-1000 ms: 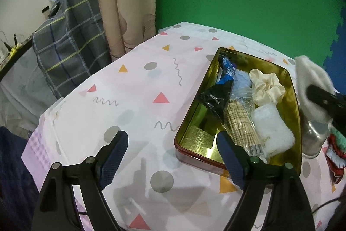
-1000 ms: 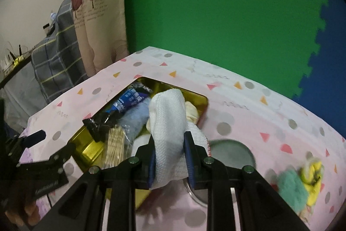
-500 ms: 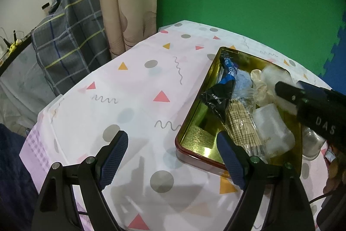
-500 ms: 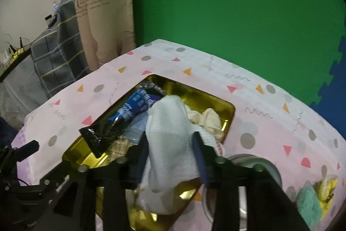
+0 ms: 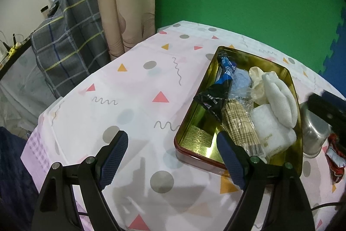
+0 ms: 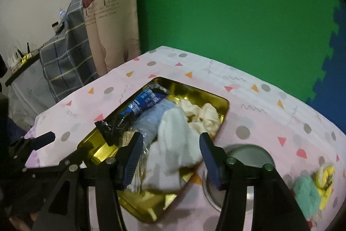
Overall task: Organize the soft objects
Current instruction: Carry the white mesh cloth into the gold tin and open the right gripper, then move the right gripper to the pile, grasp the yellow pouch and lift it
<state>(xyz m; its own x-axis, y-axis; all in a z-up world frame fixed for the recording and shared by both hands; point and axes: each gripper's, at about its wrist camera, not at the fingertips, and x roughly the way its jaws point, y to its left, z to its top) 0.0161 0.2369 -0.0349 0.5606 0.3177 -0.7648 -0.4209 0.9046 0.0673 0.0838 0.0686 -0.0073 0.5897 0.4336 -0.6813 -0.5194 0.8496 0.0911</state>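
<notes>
The right tongs (image 6: 170,157) stand wide apart and hold nothing, poised above the near end of the gold tin (image 6: 194,92). The white cloth (image 6: 175,144) lies between the two blue pads without either one touching it. The left tongs (image 5: 170,159) are also spread open and empty, hovering over the tablecloth (image 5: 129,88) just beside the tin's near left corner, with the right-hand pad overlapping the tin's rim (image 5: 194,157) in view.

Inside the tin (image 5: 289,79), the white cloth (image 5: 279,96) rests on top of the other contents, draped along the right wall. Beside it toward the far end sits a cream scrunchie (image 5: 256,79), and under its near end lies a white packet (image 5: 270,133). A black-and-blue wrapper (image 5: 220,90) runs along the tin's left side, with a light blue cloth (image 5: 241,81) next to it and a checked bundle in clear plastic (image 5: 240,122) toward the near end.

Right of the tin stands a metal cup (image 6: 248,153), close against the tin's wall. Farther right of the tin, well apart, a teal fluffy thing (image 6: 307,194) and a yellow toy (image 6: 324,181) lie touching each other on the tablecloth.
</notes>
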